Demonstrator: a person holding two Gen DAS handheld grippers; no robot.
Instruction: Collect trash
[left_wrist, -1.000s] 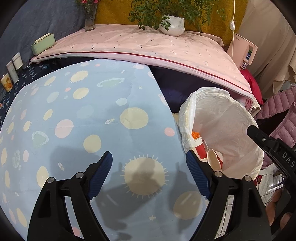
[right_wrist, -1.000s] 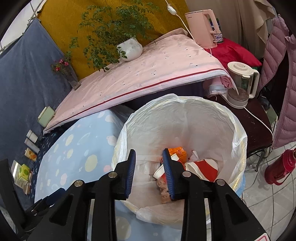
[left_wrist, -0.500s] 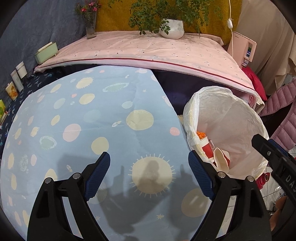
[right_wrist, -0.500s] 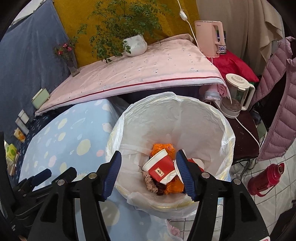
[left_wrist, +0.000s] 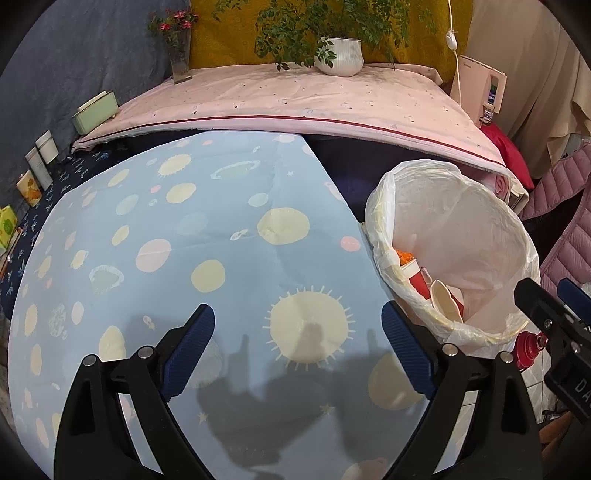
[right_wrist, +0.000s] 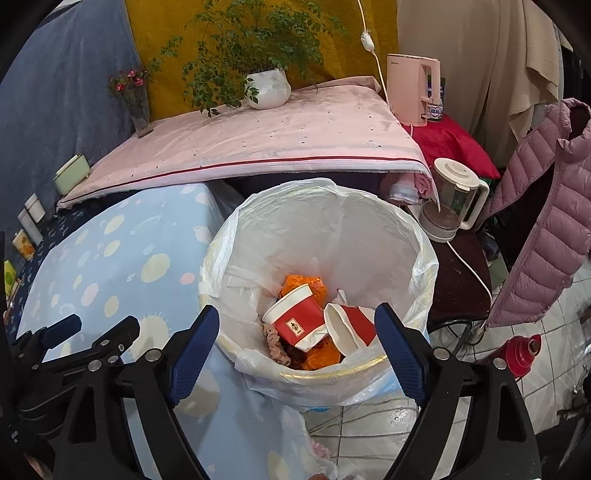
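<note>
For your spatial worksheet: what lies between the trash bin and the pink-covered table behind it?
In the right wrist view, only a dark shadowed gap separates the trash bin from the pink-covered table; no object shows there.

A lived-in home room, cloth-draped bench (left_wrist: 207, 236) in a planet print, potted plant (right_wrist: 267, 88), flower vase (right_wrist: 140, 114), kettle (right_wrist: 413, 90), blender jug (right_wrist: 456, 201), padded jacket (right_wrist: 546, 206) hanging, lined bin (right_wrist: 417, 251), tiled floor (right_wrist: 554, 373)
</note>
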